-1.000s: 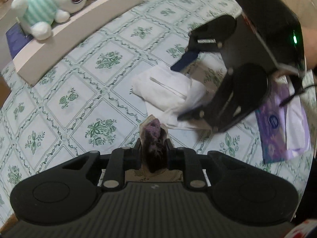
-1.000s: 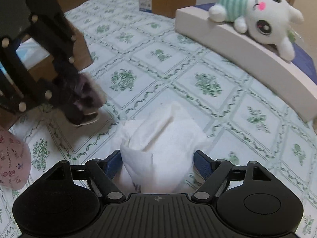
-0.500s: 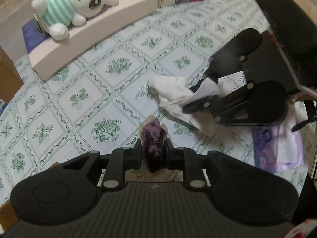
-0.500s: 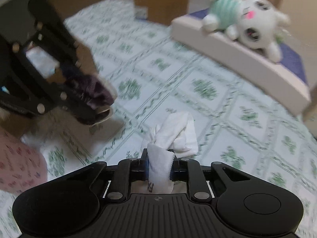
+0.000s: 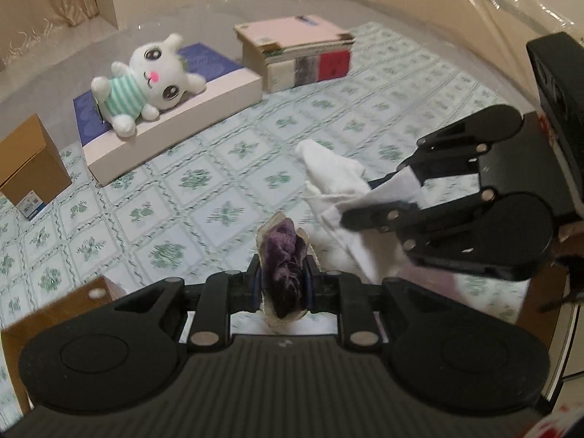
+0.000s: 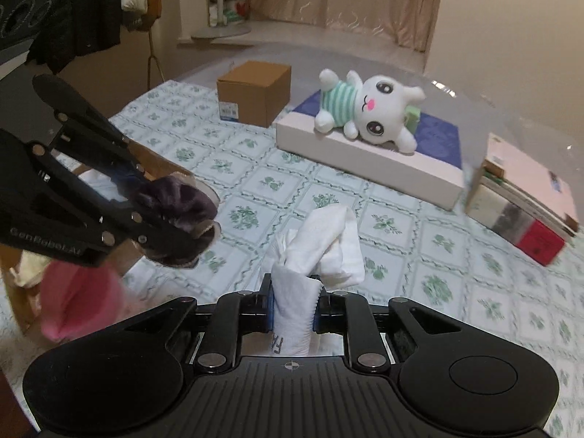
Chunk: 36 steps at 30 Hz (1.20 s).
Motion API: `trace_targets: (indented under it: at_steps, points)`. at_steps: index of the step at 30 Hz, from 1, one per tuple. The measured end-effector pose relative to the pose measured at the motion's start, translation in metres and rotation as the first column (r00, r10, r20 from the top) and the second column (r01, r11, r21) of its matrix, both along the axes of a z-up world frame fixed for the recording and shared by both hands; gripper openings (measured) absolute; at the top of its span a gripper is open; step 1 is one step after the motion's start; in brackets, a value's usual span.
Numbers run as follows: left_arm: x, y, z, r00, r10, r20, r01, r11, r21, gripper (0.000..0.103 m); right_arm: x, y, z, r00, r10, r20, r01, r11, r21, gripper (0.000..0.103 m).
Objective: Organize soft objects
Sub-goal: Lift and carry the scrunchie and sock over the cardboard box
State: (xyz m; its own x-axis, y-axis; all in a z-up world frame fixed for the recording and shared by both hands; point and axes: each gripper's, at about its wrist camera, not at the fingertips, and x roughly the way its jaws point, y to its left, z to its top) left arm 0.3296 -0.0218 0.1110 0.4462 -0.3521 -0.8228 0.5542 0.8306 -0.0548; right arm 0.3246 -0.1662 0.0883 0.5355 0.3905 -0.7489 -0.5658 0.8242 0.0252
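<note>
My left jaws [image 5: 284, 284] clamp the purple scrunchie [image 5: 283, 255]; my right jaws [image 6: 294, 308] clamp the white cloth [image 6: 321, 241]. Both hang near the plush [image 6: 365, 113], neither yet put away.

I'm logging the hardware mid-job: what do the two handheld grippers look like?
Both are matte black plastic. The left gripper and right gripper each have a ribbed body, two rounded lobes with circular discs, and linkage arms pinned with silver rivets. Blue pads line the jaws. The left one carries pale lettering on its side. No cables or sleeves are clearly visible.
</note>
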Motion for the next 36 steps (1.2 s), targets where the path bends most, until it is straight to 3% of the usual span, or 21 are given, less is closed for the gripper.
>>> trace_targets:
  at_steps: [5, 17, 25, 36]
  points:
    - [-0.058, -0.006, 0.004, 0.999, 0.043, 0.03, -0.042, 0.998, -0.054, 0.019, -0.052, -0.01, 0.011, 1.0, -0.026, 0.015, 0.026, 0.998, 0.053, 0.018]
    - [-0.187, -0.005, -0.026, 0.981, 0.176, 0.08, -0.165, 0.978, -0.131, 0.019, -0.175, -0.034, 0.0, 0.993, -0.121, 0.001, 0.118, 0.974, 0.193, 0.018]
    - [-0.239, 0.009, -0.032, 0.952, 0.291, 0.098, -0.272, 0.947, -0.17, 0.019, -0.229, -0.04, -0.007, 0.989, -0.146, -0.005, 0.143, 0.964, 0.226, 0.018]
    - [-0.286, 0.029, -0.039, 0.928, 0.358, 0.106, -0.335, 0.923, -0.188, 0.019, -0.269, -0.021, -0.02, 0.994, -0.106, -0.023, 0.108, 0.967, 0.233, 0.018]
